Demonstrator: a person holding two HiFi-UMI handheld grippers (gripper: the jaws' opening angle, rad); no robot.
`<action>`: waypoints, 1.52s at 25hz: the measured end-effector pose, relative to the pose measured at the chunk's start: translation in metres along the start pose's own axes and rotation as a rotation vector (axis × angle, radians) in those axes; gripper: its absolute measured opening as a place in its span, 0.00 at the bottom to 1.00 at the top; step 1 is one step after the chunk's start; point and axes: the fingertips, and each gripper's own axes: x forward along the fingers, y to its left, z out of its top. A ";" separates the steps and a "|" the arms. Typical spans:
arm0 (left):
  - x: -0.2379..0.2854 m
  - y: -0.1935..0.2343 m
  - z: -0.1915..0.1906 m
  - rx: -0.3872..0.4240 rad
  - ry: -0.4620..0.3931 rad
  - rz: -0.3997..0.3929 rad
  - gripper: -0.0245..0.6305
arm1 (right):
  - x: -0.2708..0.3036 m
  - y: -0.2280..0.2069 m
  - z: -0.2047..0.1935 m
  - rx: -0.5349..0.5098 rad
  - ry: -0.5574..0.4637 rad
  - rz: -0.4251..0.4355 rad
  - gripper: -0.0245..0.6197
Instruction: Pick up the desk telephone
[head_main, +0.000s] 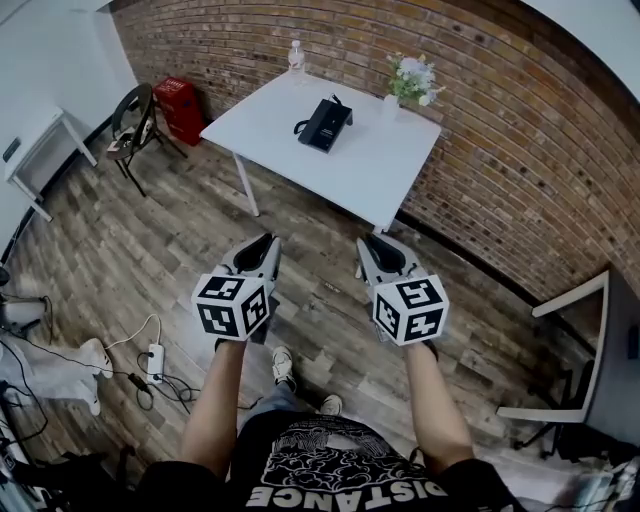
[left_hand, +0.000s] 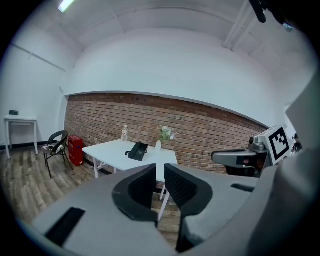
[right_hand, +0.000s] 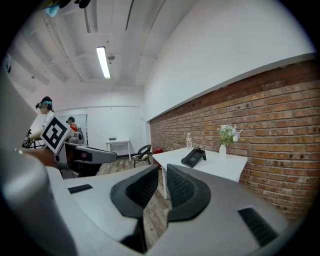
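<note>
head view: the desk telephone (head_main: 325, 124) is lying near the middle of the white counter (head_main: 380, 170), well apart from both grippers, with a bottle (head_main: 296, 57) and a flower vase (head_main: 412, 82) standing near the far edge by the brick wall. the left gripper (head_main: 268, 241) and the right gripper (head_main: 372, 243) are hovering over the wooden floor, both with fingers clenched and empty. the phone is looking black, flat and oblong, with a cord curling off its left side.

left gripper view: the fingers are pressing nearly together, with nothing between them. the desk telephone (left_hand: 138, 150) is showing small and dark on the counter (left_hand: 110, 152) ahead.

right gripper view: same here, fingers clenched and empty. the desk telephone (right_hand: 192, 157) is sitting slanted, its handset too small to make out.

judging handling: probably hard, smooth plastic, stiff and fairly light. a handset would likely be resting loose on the base, so it could be slipping off if tilted. gripping across the narrow sides of the body is seeming safest.
</note>
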 end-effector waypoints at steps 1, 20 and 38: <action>0.007 0.004 0.002 -0.001 0.004 -0.008 0.10 | 0.006 -0.003 0.002 0.005 -0.001 -0.003 0.09; 0.123 0.110 0.059 -0.015 0.034 -0.135 0.25 | 0.141 -0.041 0.036 0.032 0.032 -0.099 0.24; 0.186 0.181 0.082 -0.023 0.050 -0.236 0.27 | 0.226 -0.051 0.046 0.084 0.054 -0.179 0.31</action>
